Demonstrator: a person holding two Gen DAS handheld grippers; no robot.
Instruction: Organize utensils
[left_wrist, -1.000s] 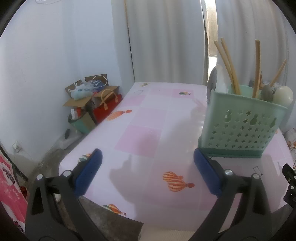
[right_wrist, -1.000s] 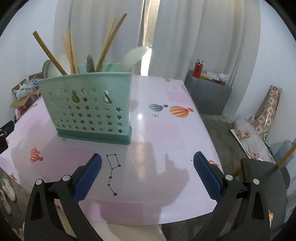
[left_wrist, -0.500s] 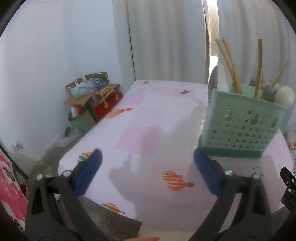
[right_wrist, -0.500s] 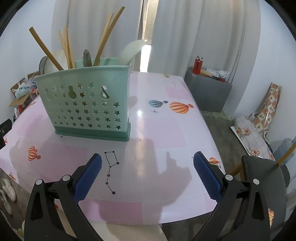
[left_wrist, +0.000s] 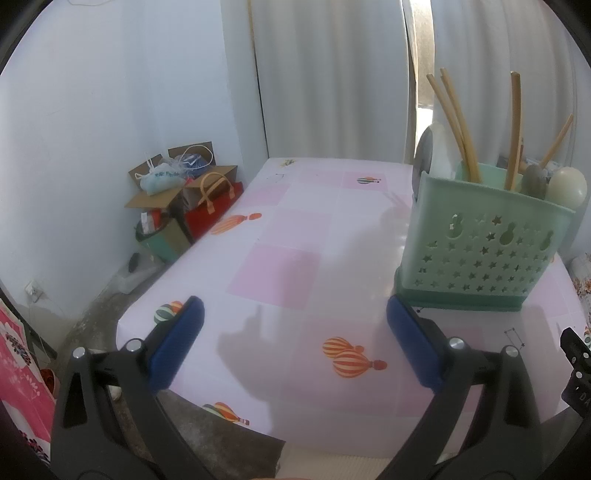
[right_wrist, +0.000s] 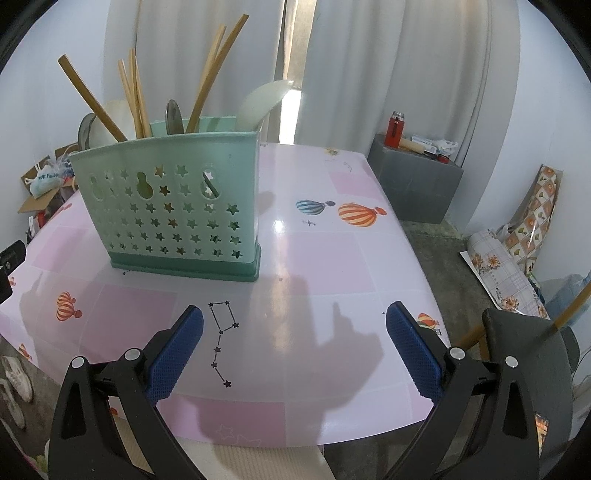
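- left gripper (left_wrist: 294, 334) spread wide, nothing between blue pads (left_wrist: 177, 341), over near table edge
- right gripper (right_wrist: 294, 334) also spread wide, empty, over near edge of pink balloon-print table (right_wrist: 325, 258)
- green star-cutout utensil holder (right_wrist: 170, 206) upright on table, ahead-left of right gripper, ahead-right of left gripper
- holder contains bamboo chopsticks (right_wrist: 212, 79), metal spoon (right_wrist: 174, 118), white rice paddle (right_wrist: 258, 105)
- grey box (right_wrist: 415, 181) on the floor beyond the table's right side
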